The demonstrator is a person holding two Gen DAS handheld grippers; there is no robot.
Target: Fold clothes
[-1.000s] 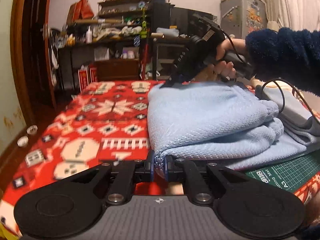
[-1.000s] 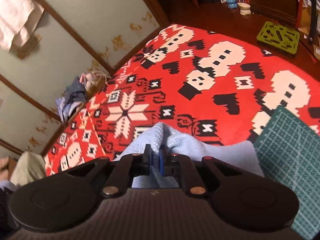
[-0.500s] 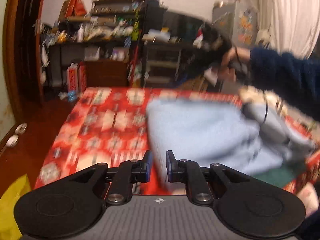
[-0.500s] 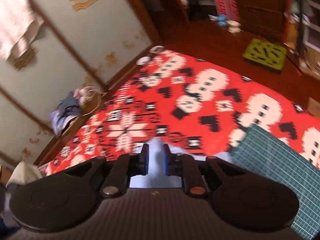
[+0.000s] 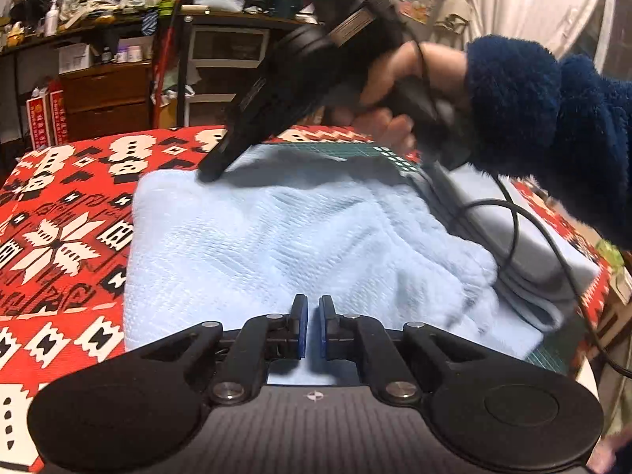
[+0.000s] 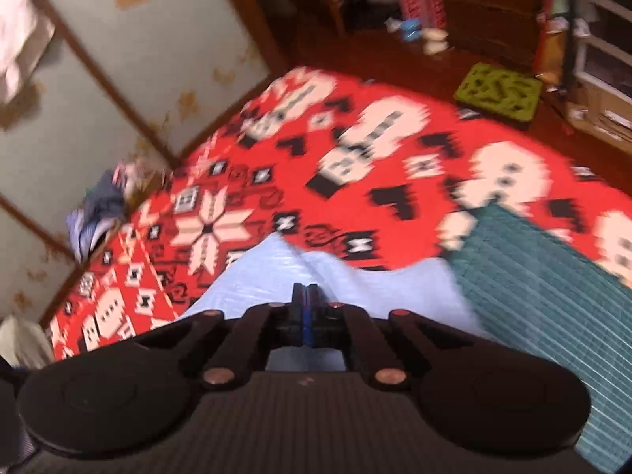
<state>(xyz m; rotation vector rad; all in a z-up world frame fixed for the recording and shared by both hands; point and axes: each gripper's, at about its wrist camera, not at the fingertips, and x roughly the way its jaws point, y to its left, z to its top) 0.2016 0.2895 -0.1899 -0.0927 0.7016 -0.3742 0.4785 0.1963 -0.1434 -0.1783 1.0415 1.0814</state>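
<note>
The folded light-blue sweater (image 5: pixel 284 245) lies on the red patterned worktop (image 5: pixel 59 213), partly over a green cutting mat (image 6: pixel 545 276). The left hand-held gripper (image 5: pixel 311 322) hovers slightly parted at its near edge, empty; the right hand-held gripper (image 6: pixel 305 314) — jaws pressed together — tips onto the far-left corner.

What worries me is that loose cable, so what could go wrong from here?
The black cable loops across the grey folded cloth beside the light blue garment; the next move could snag it and drag that pile. The left gripper has its jaws apart and holds nothing, so if the right gripper, jaws shut at the far edge, pulls alone, the fold may skew.
</note>
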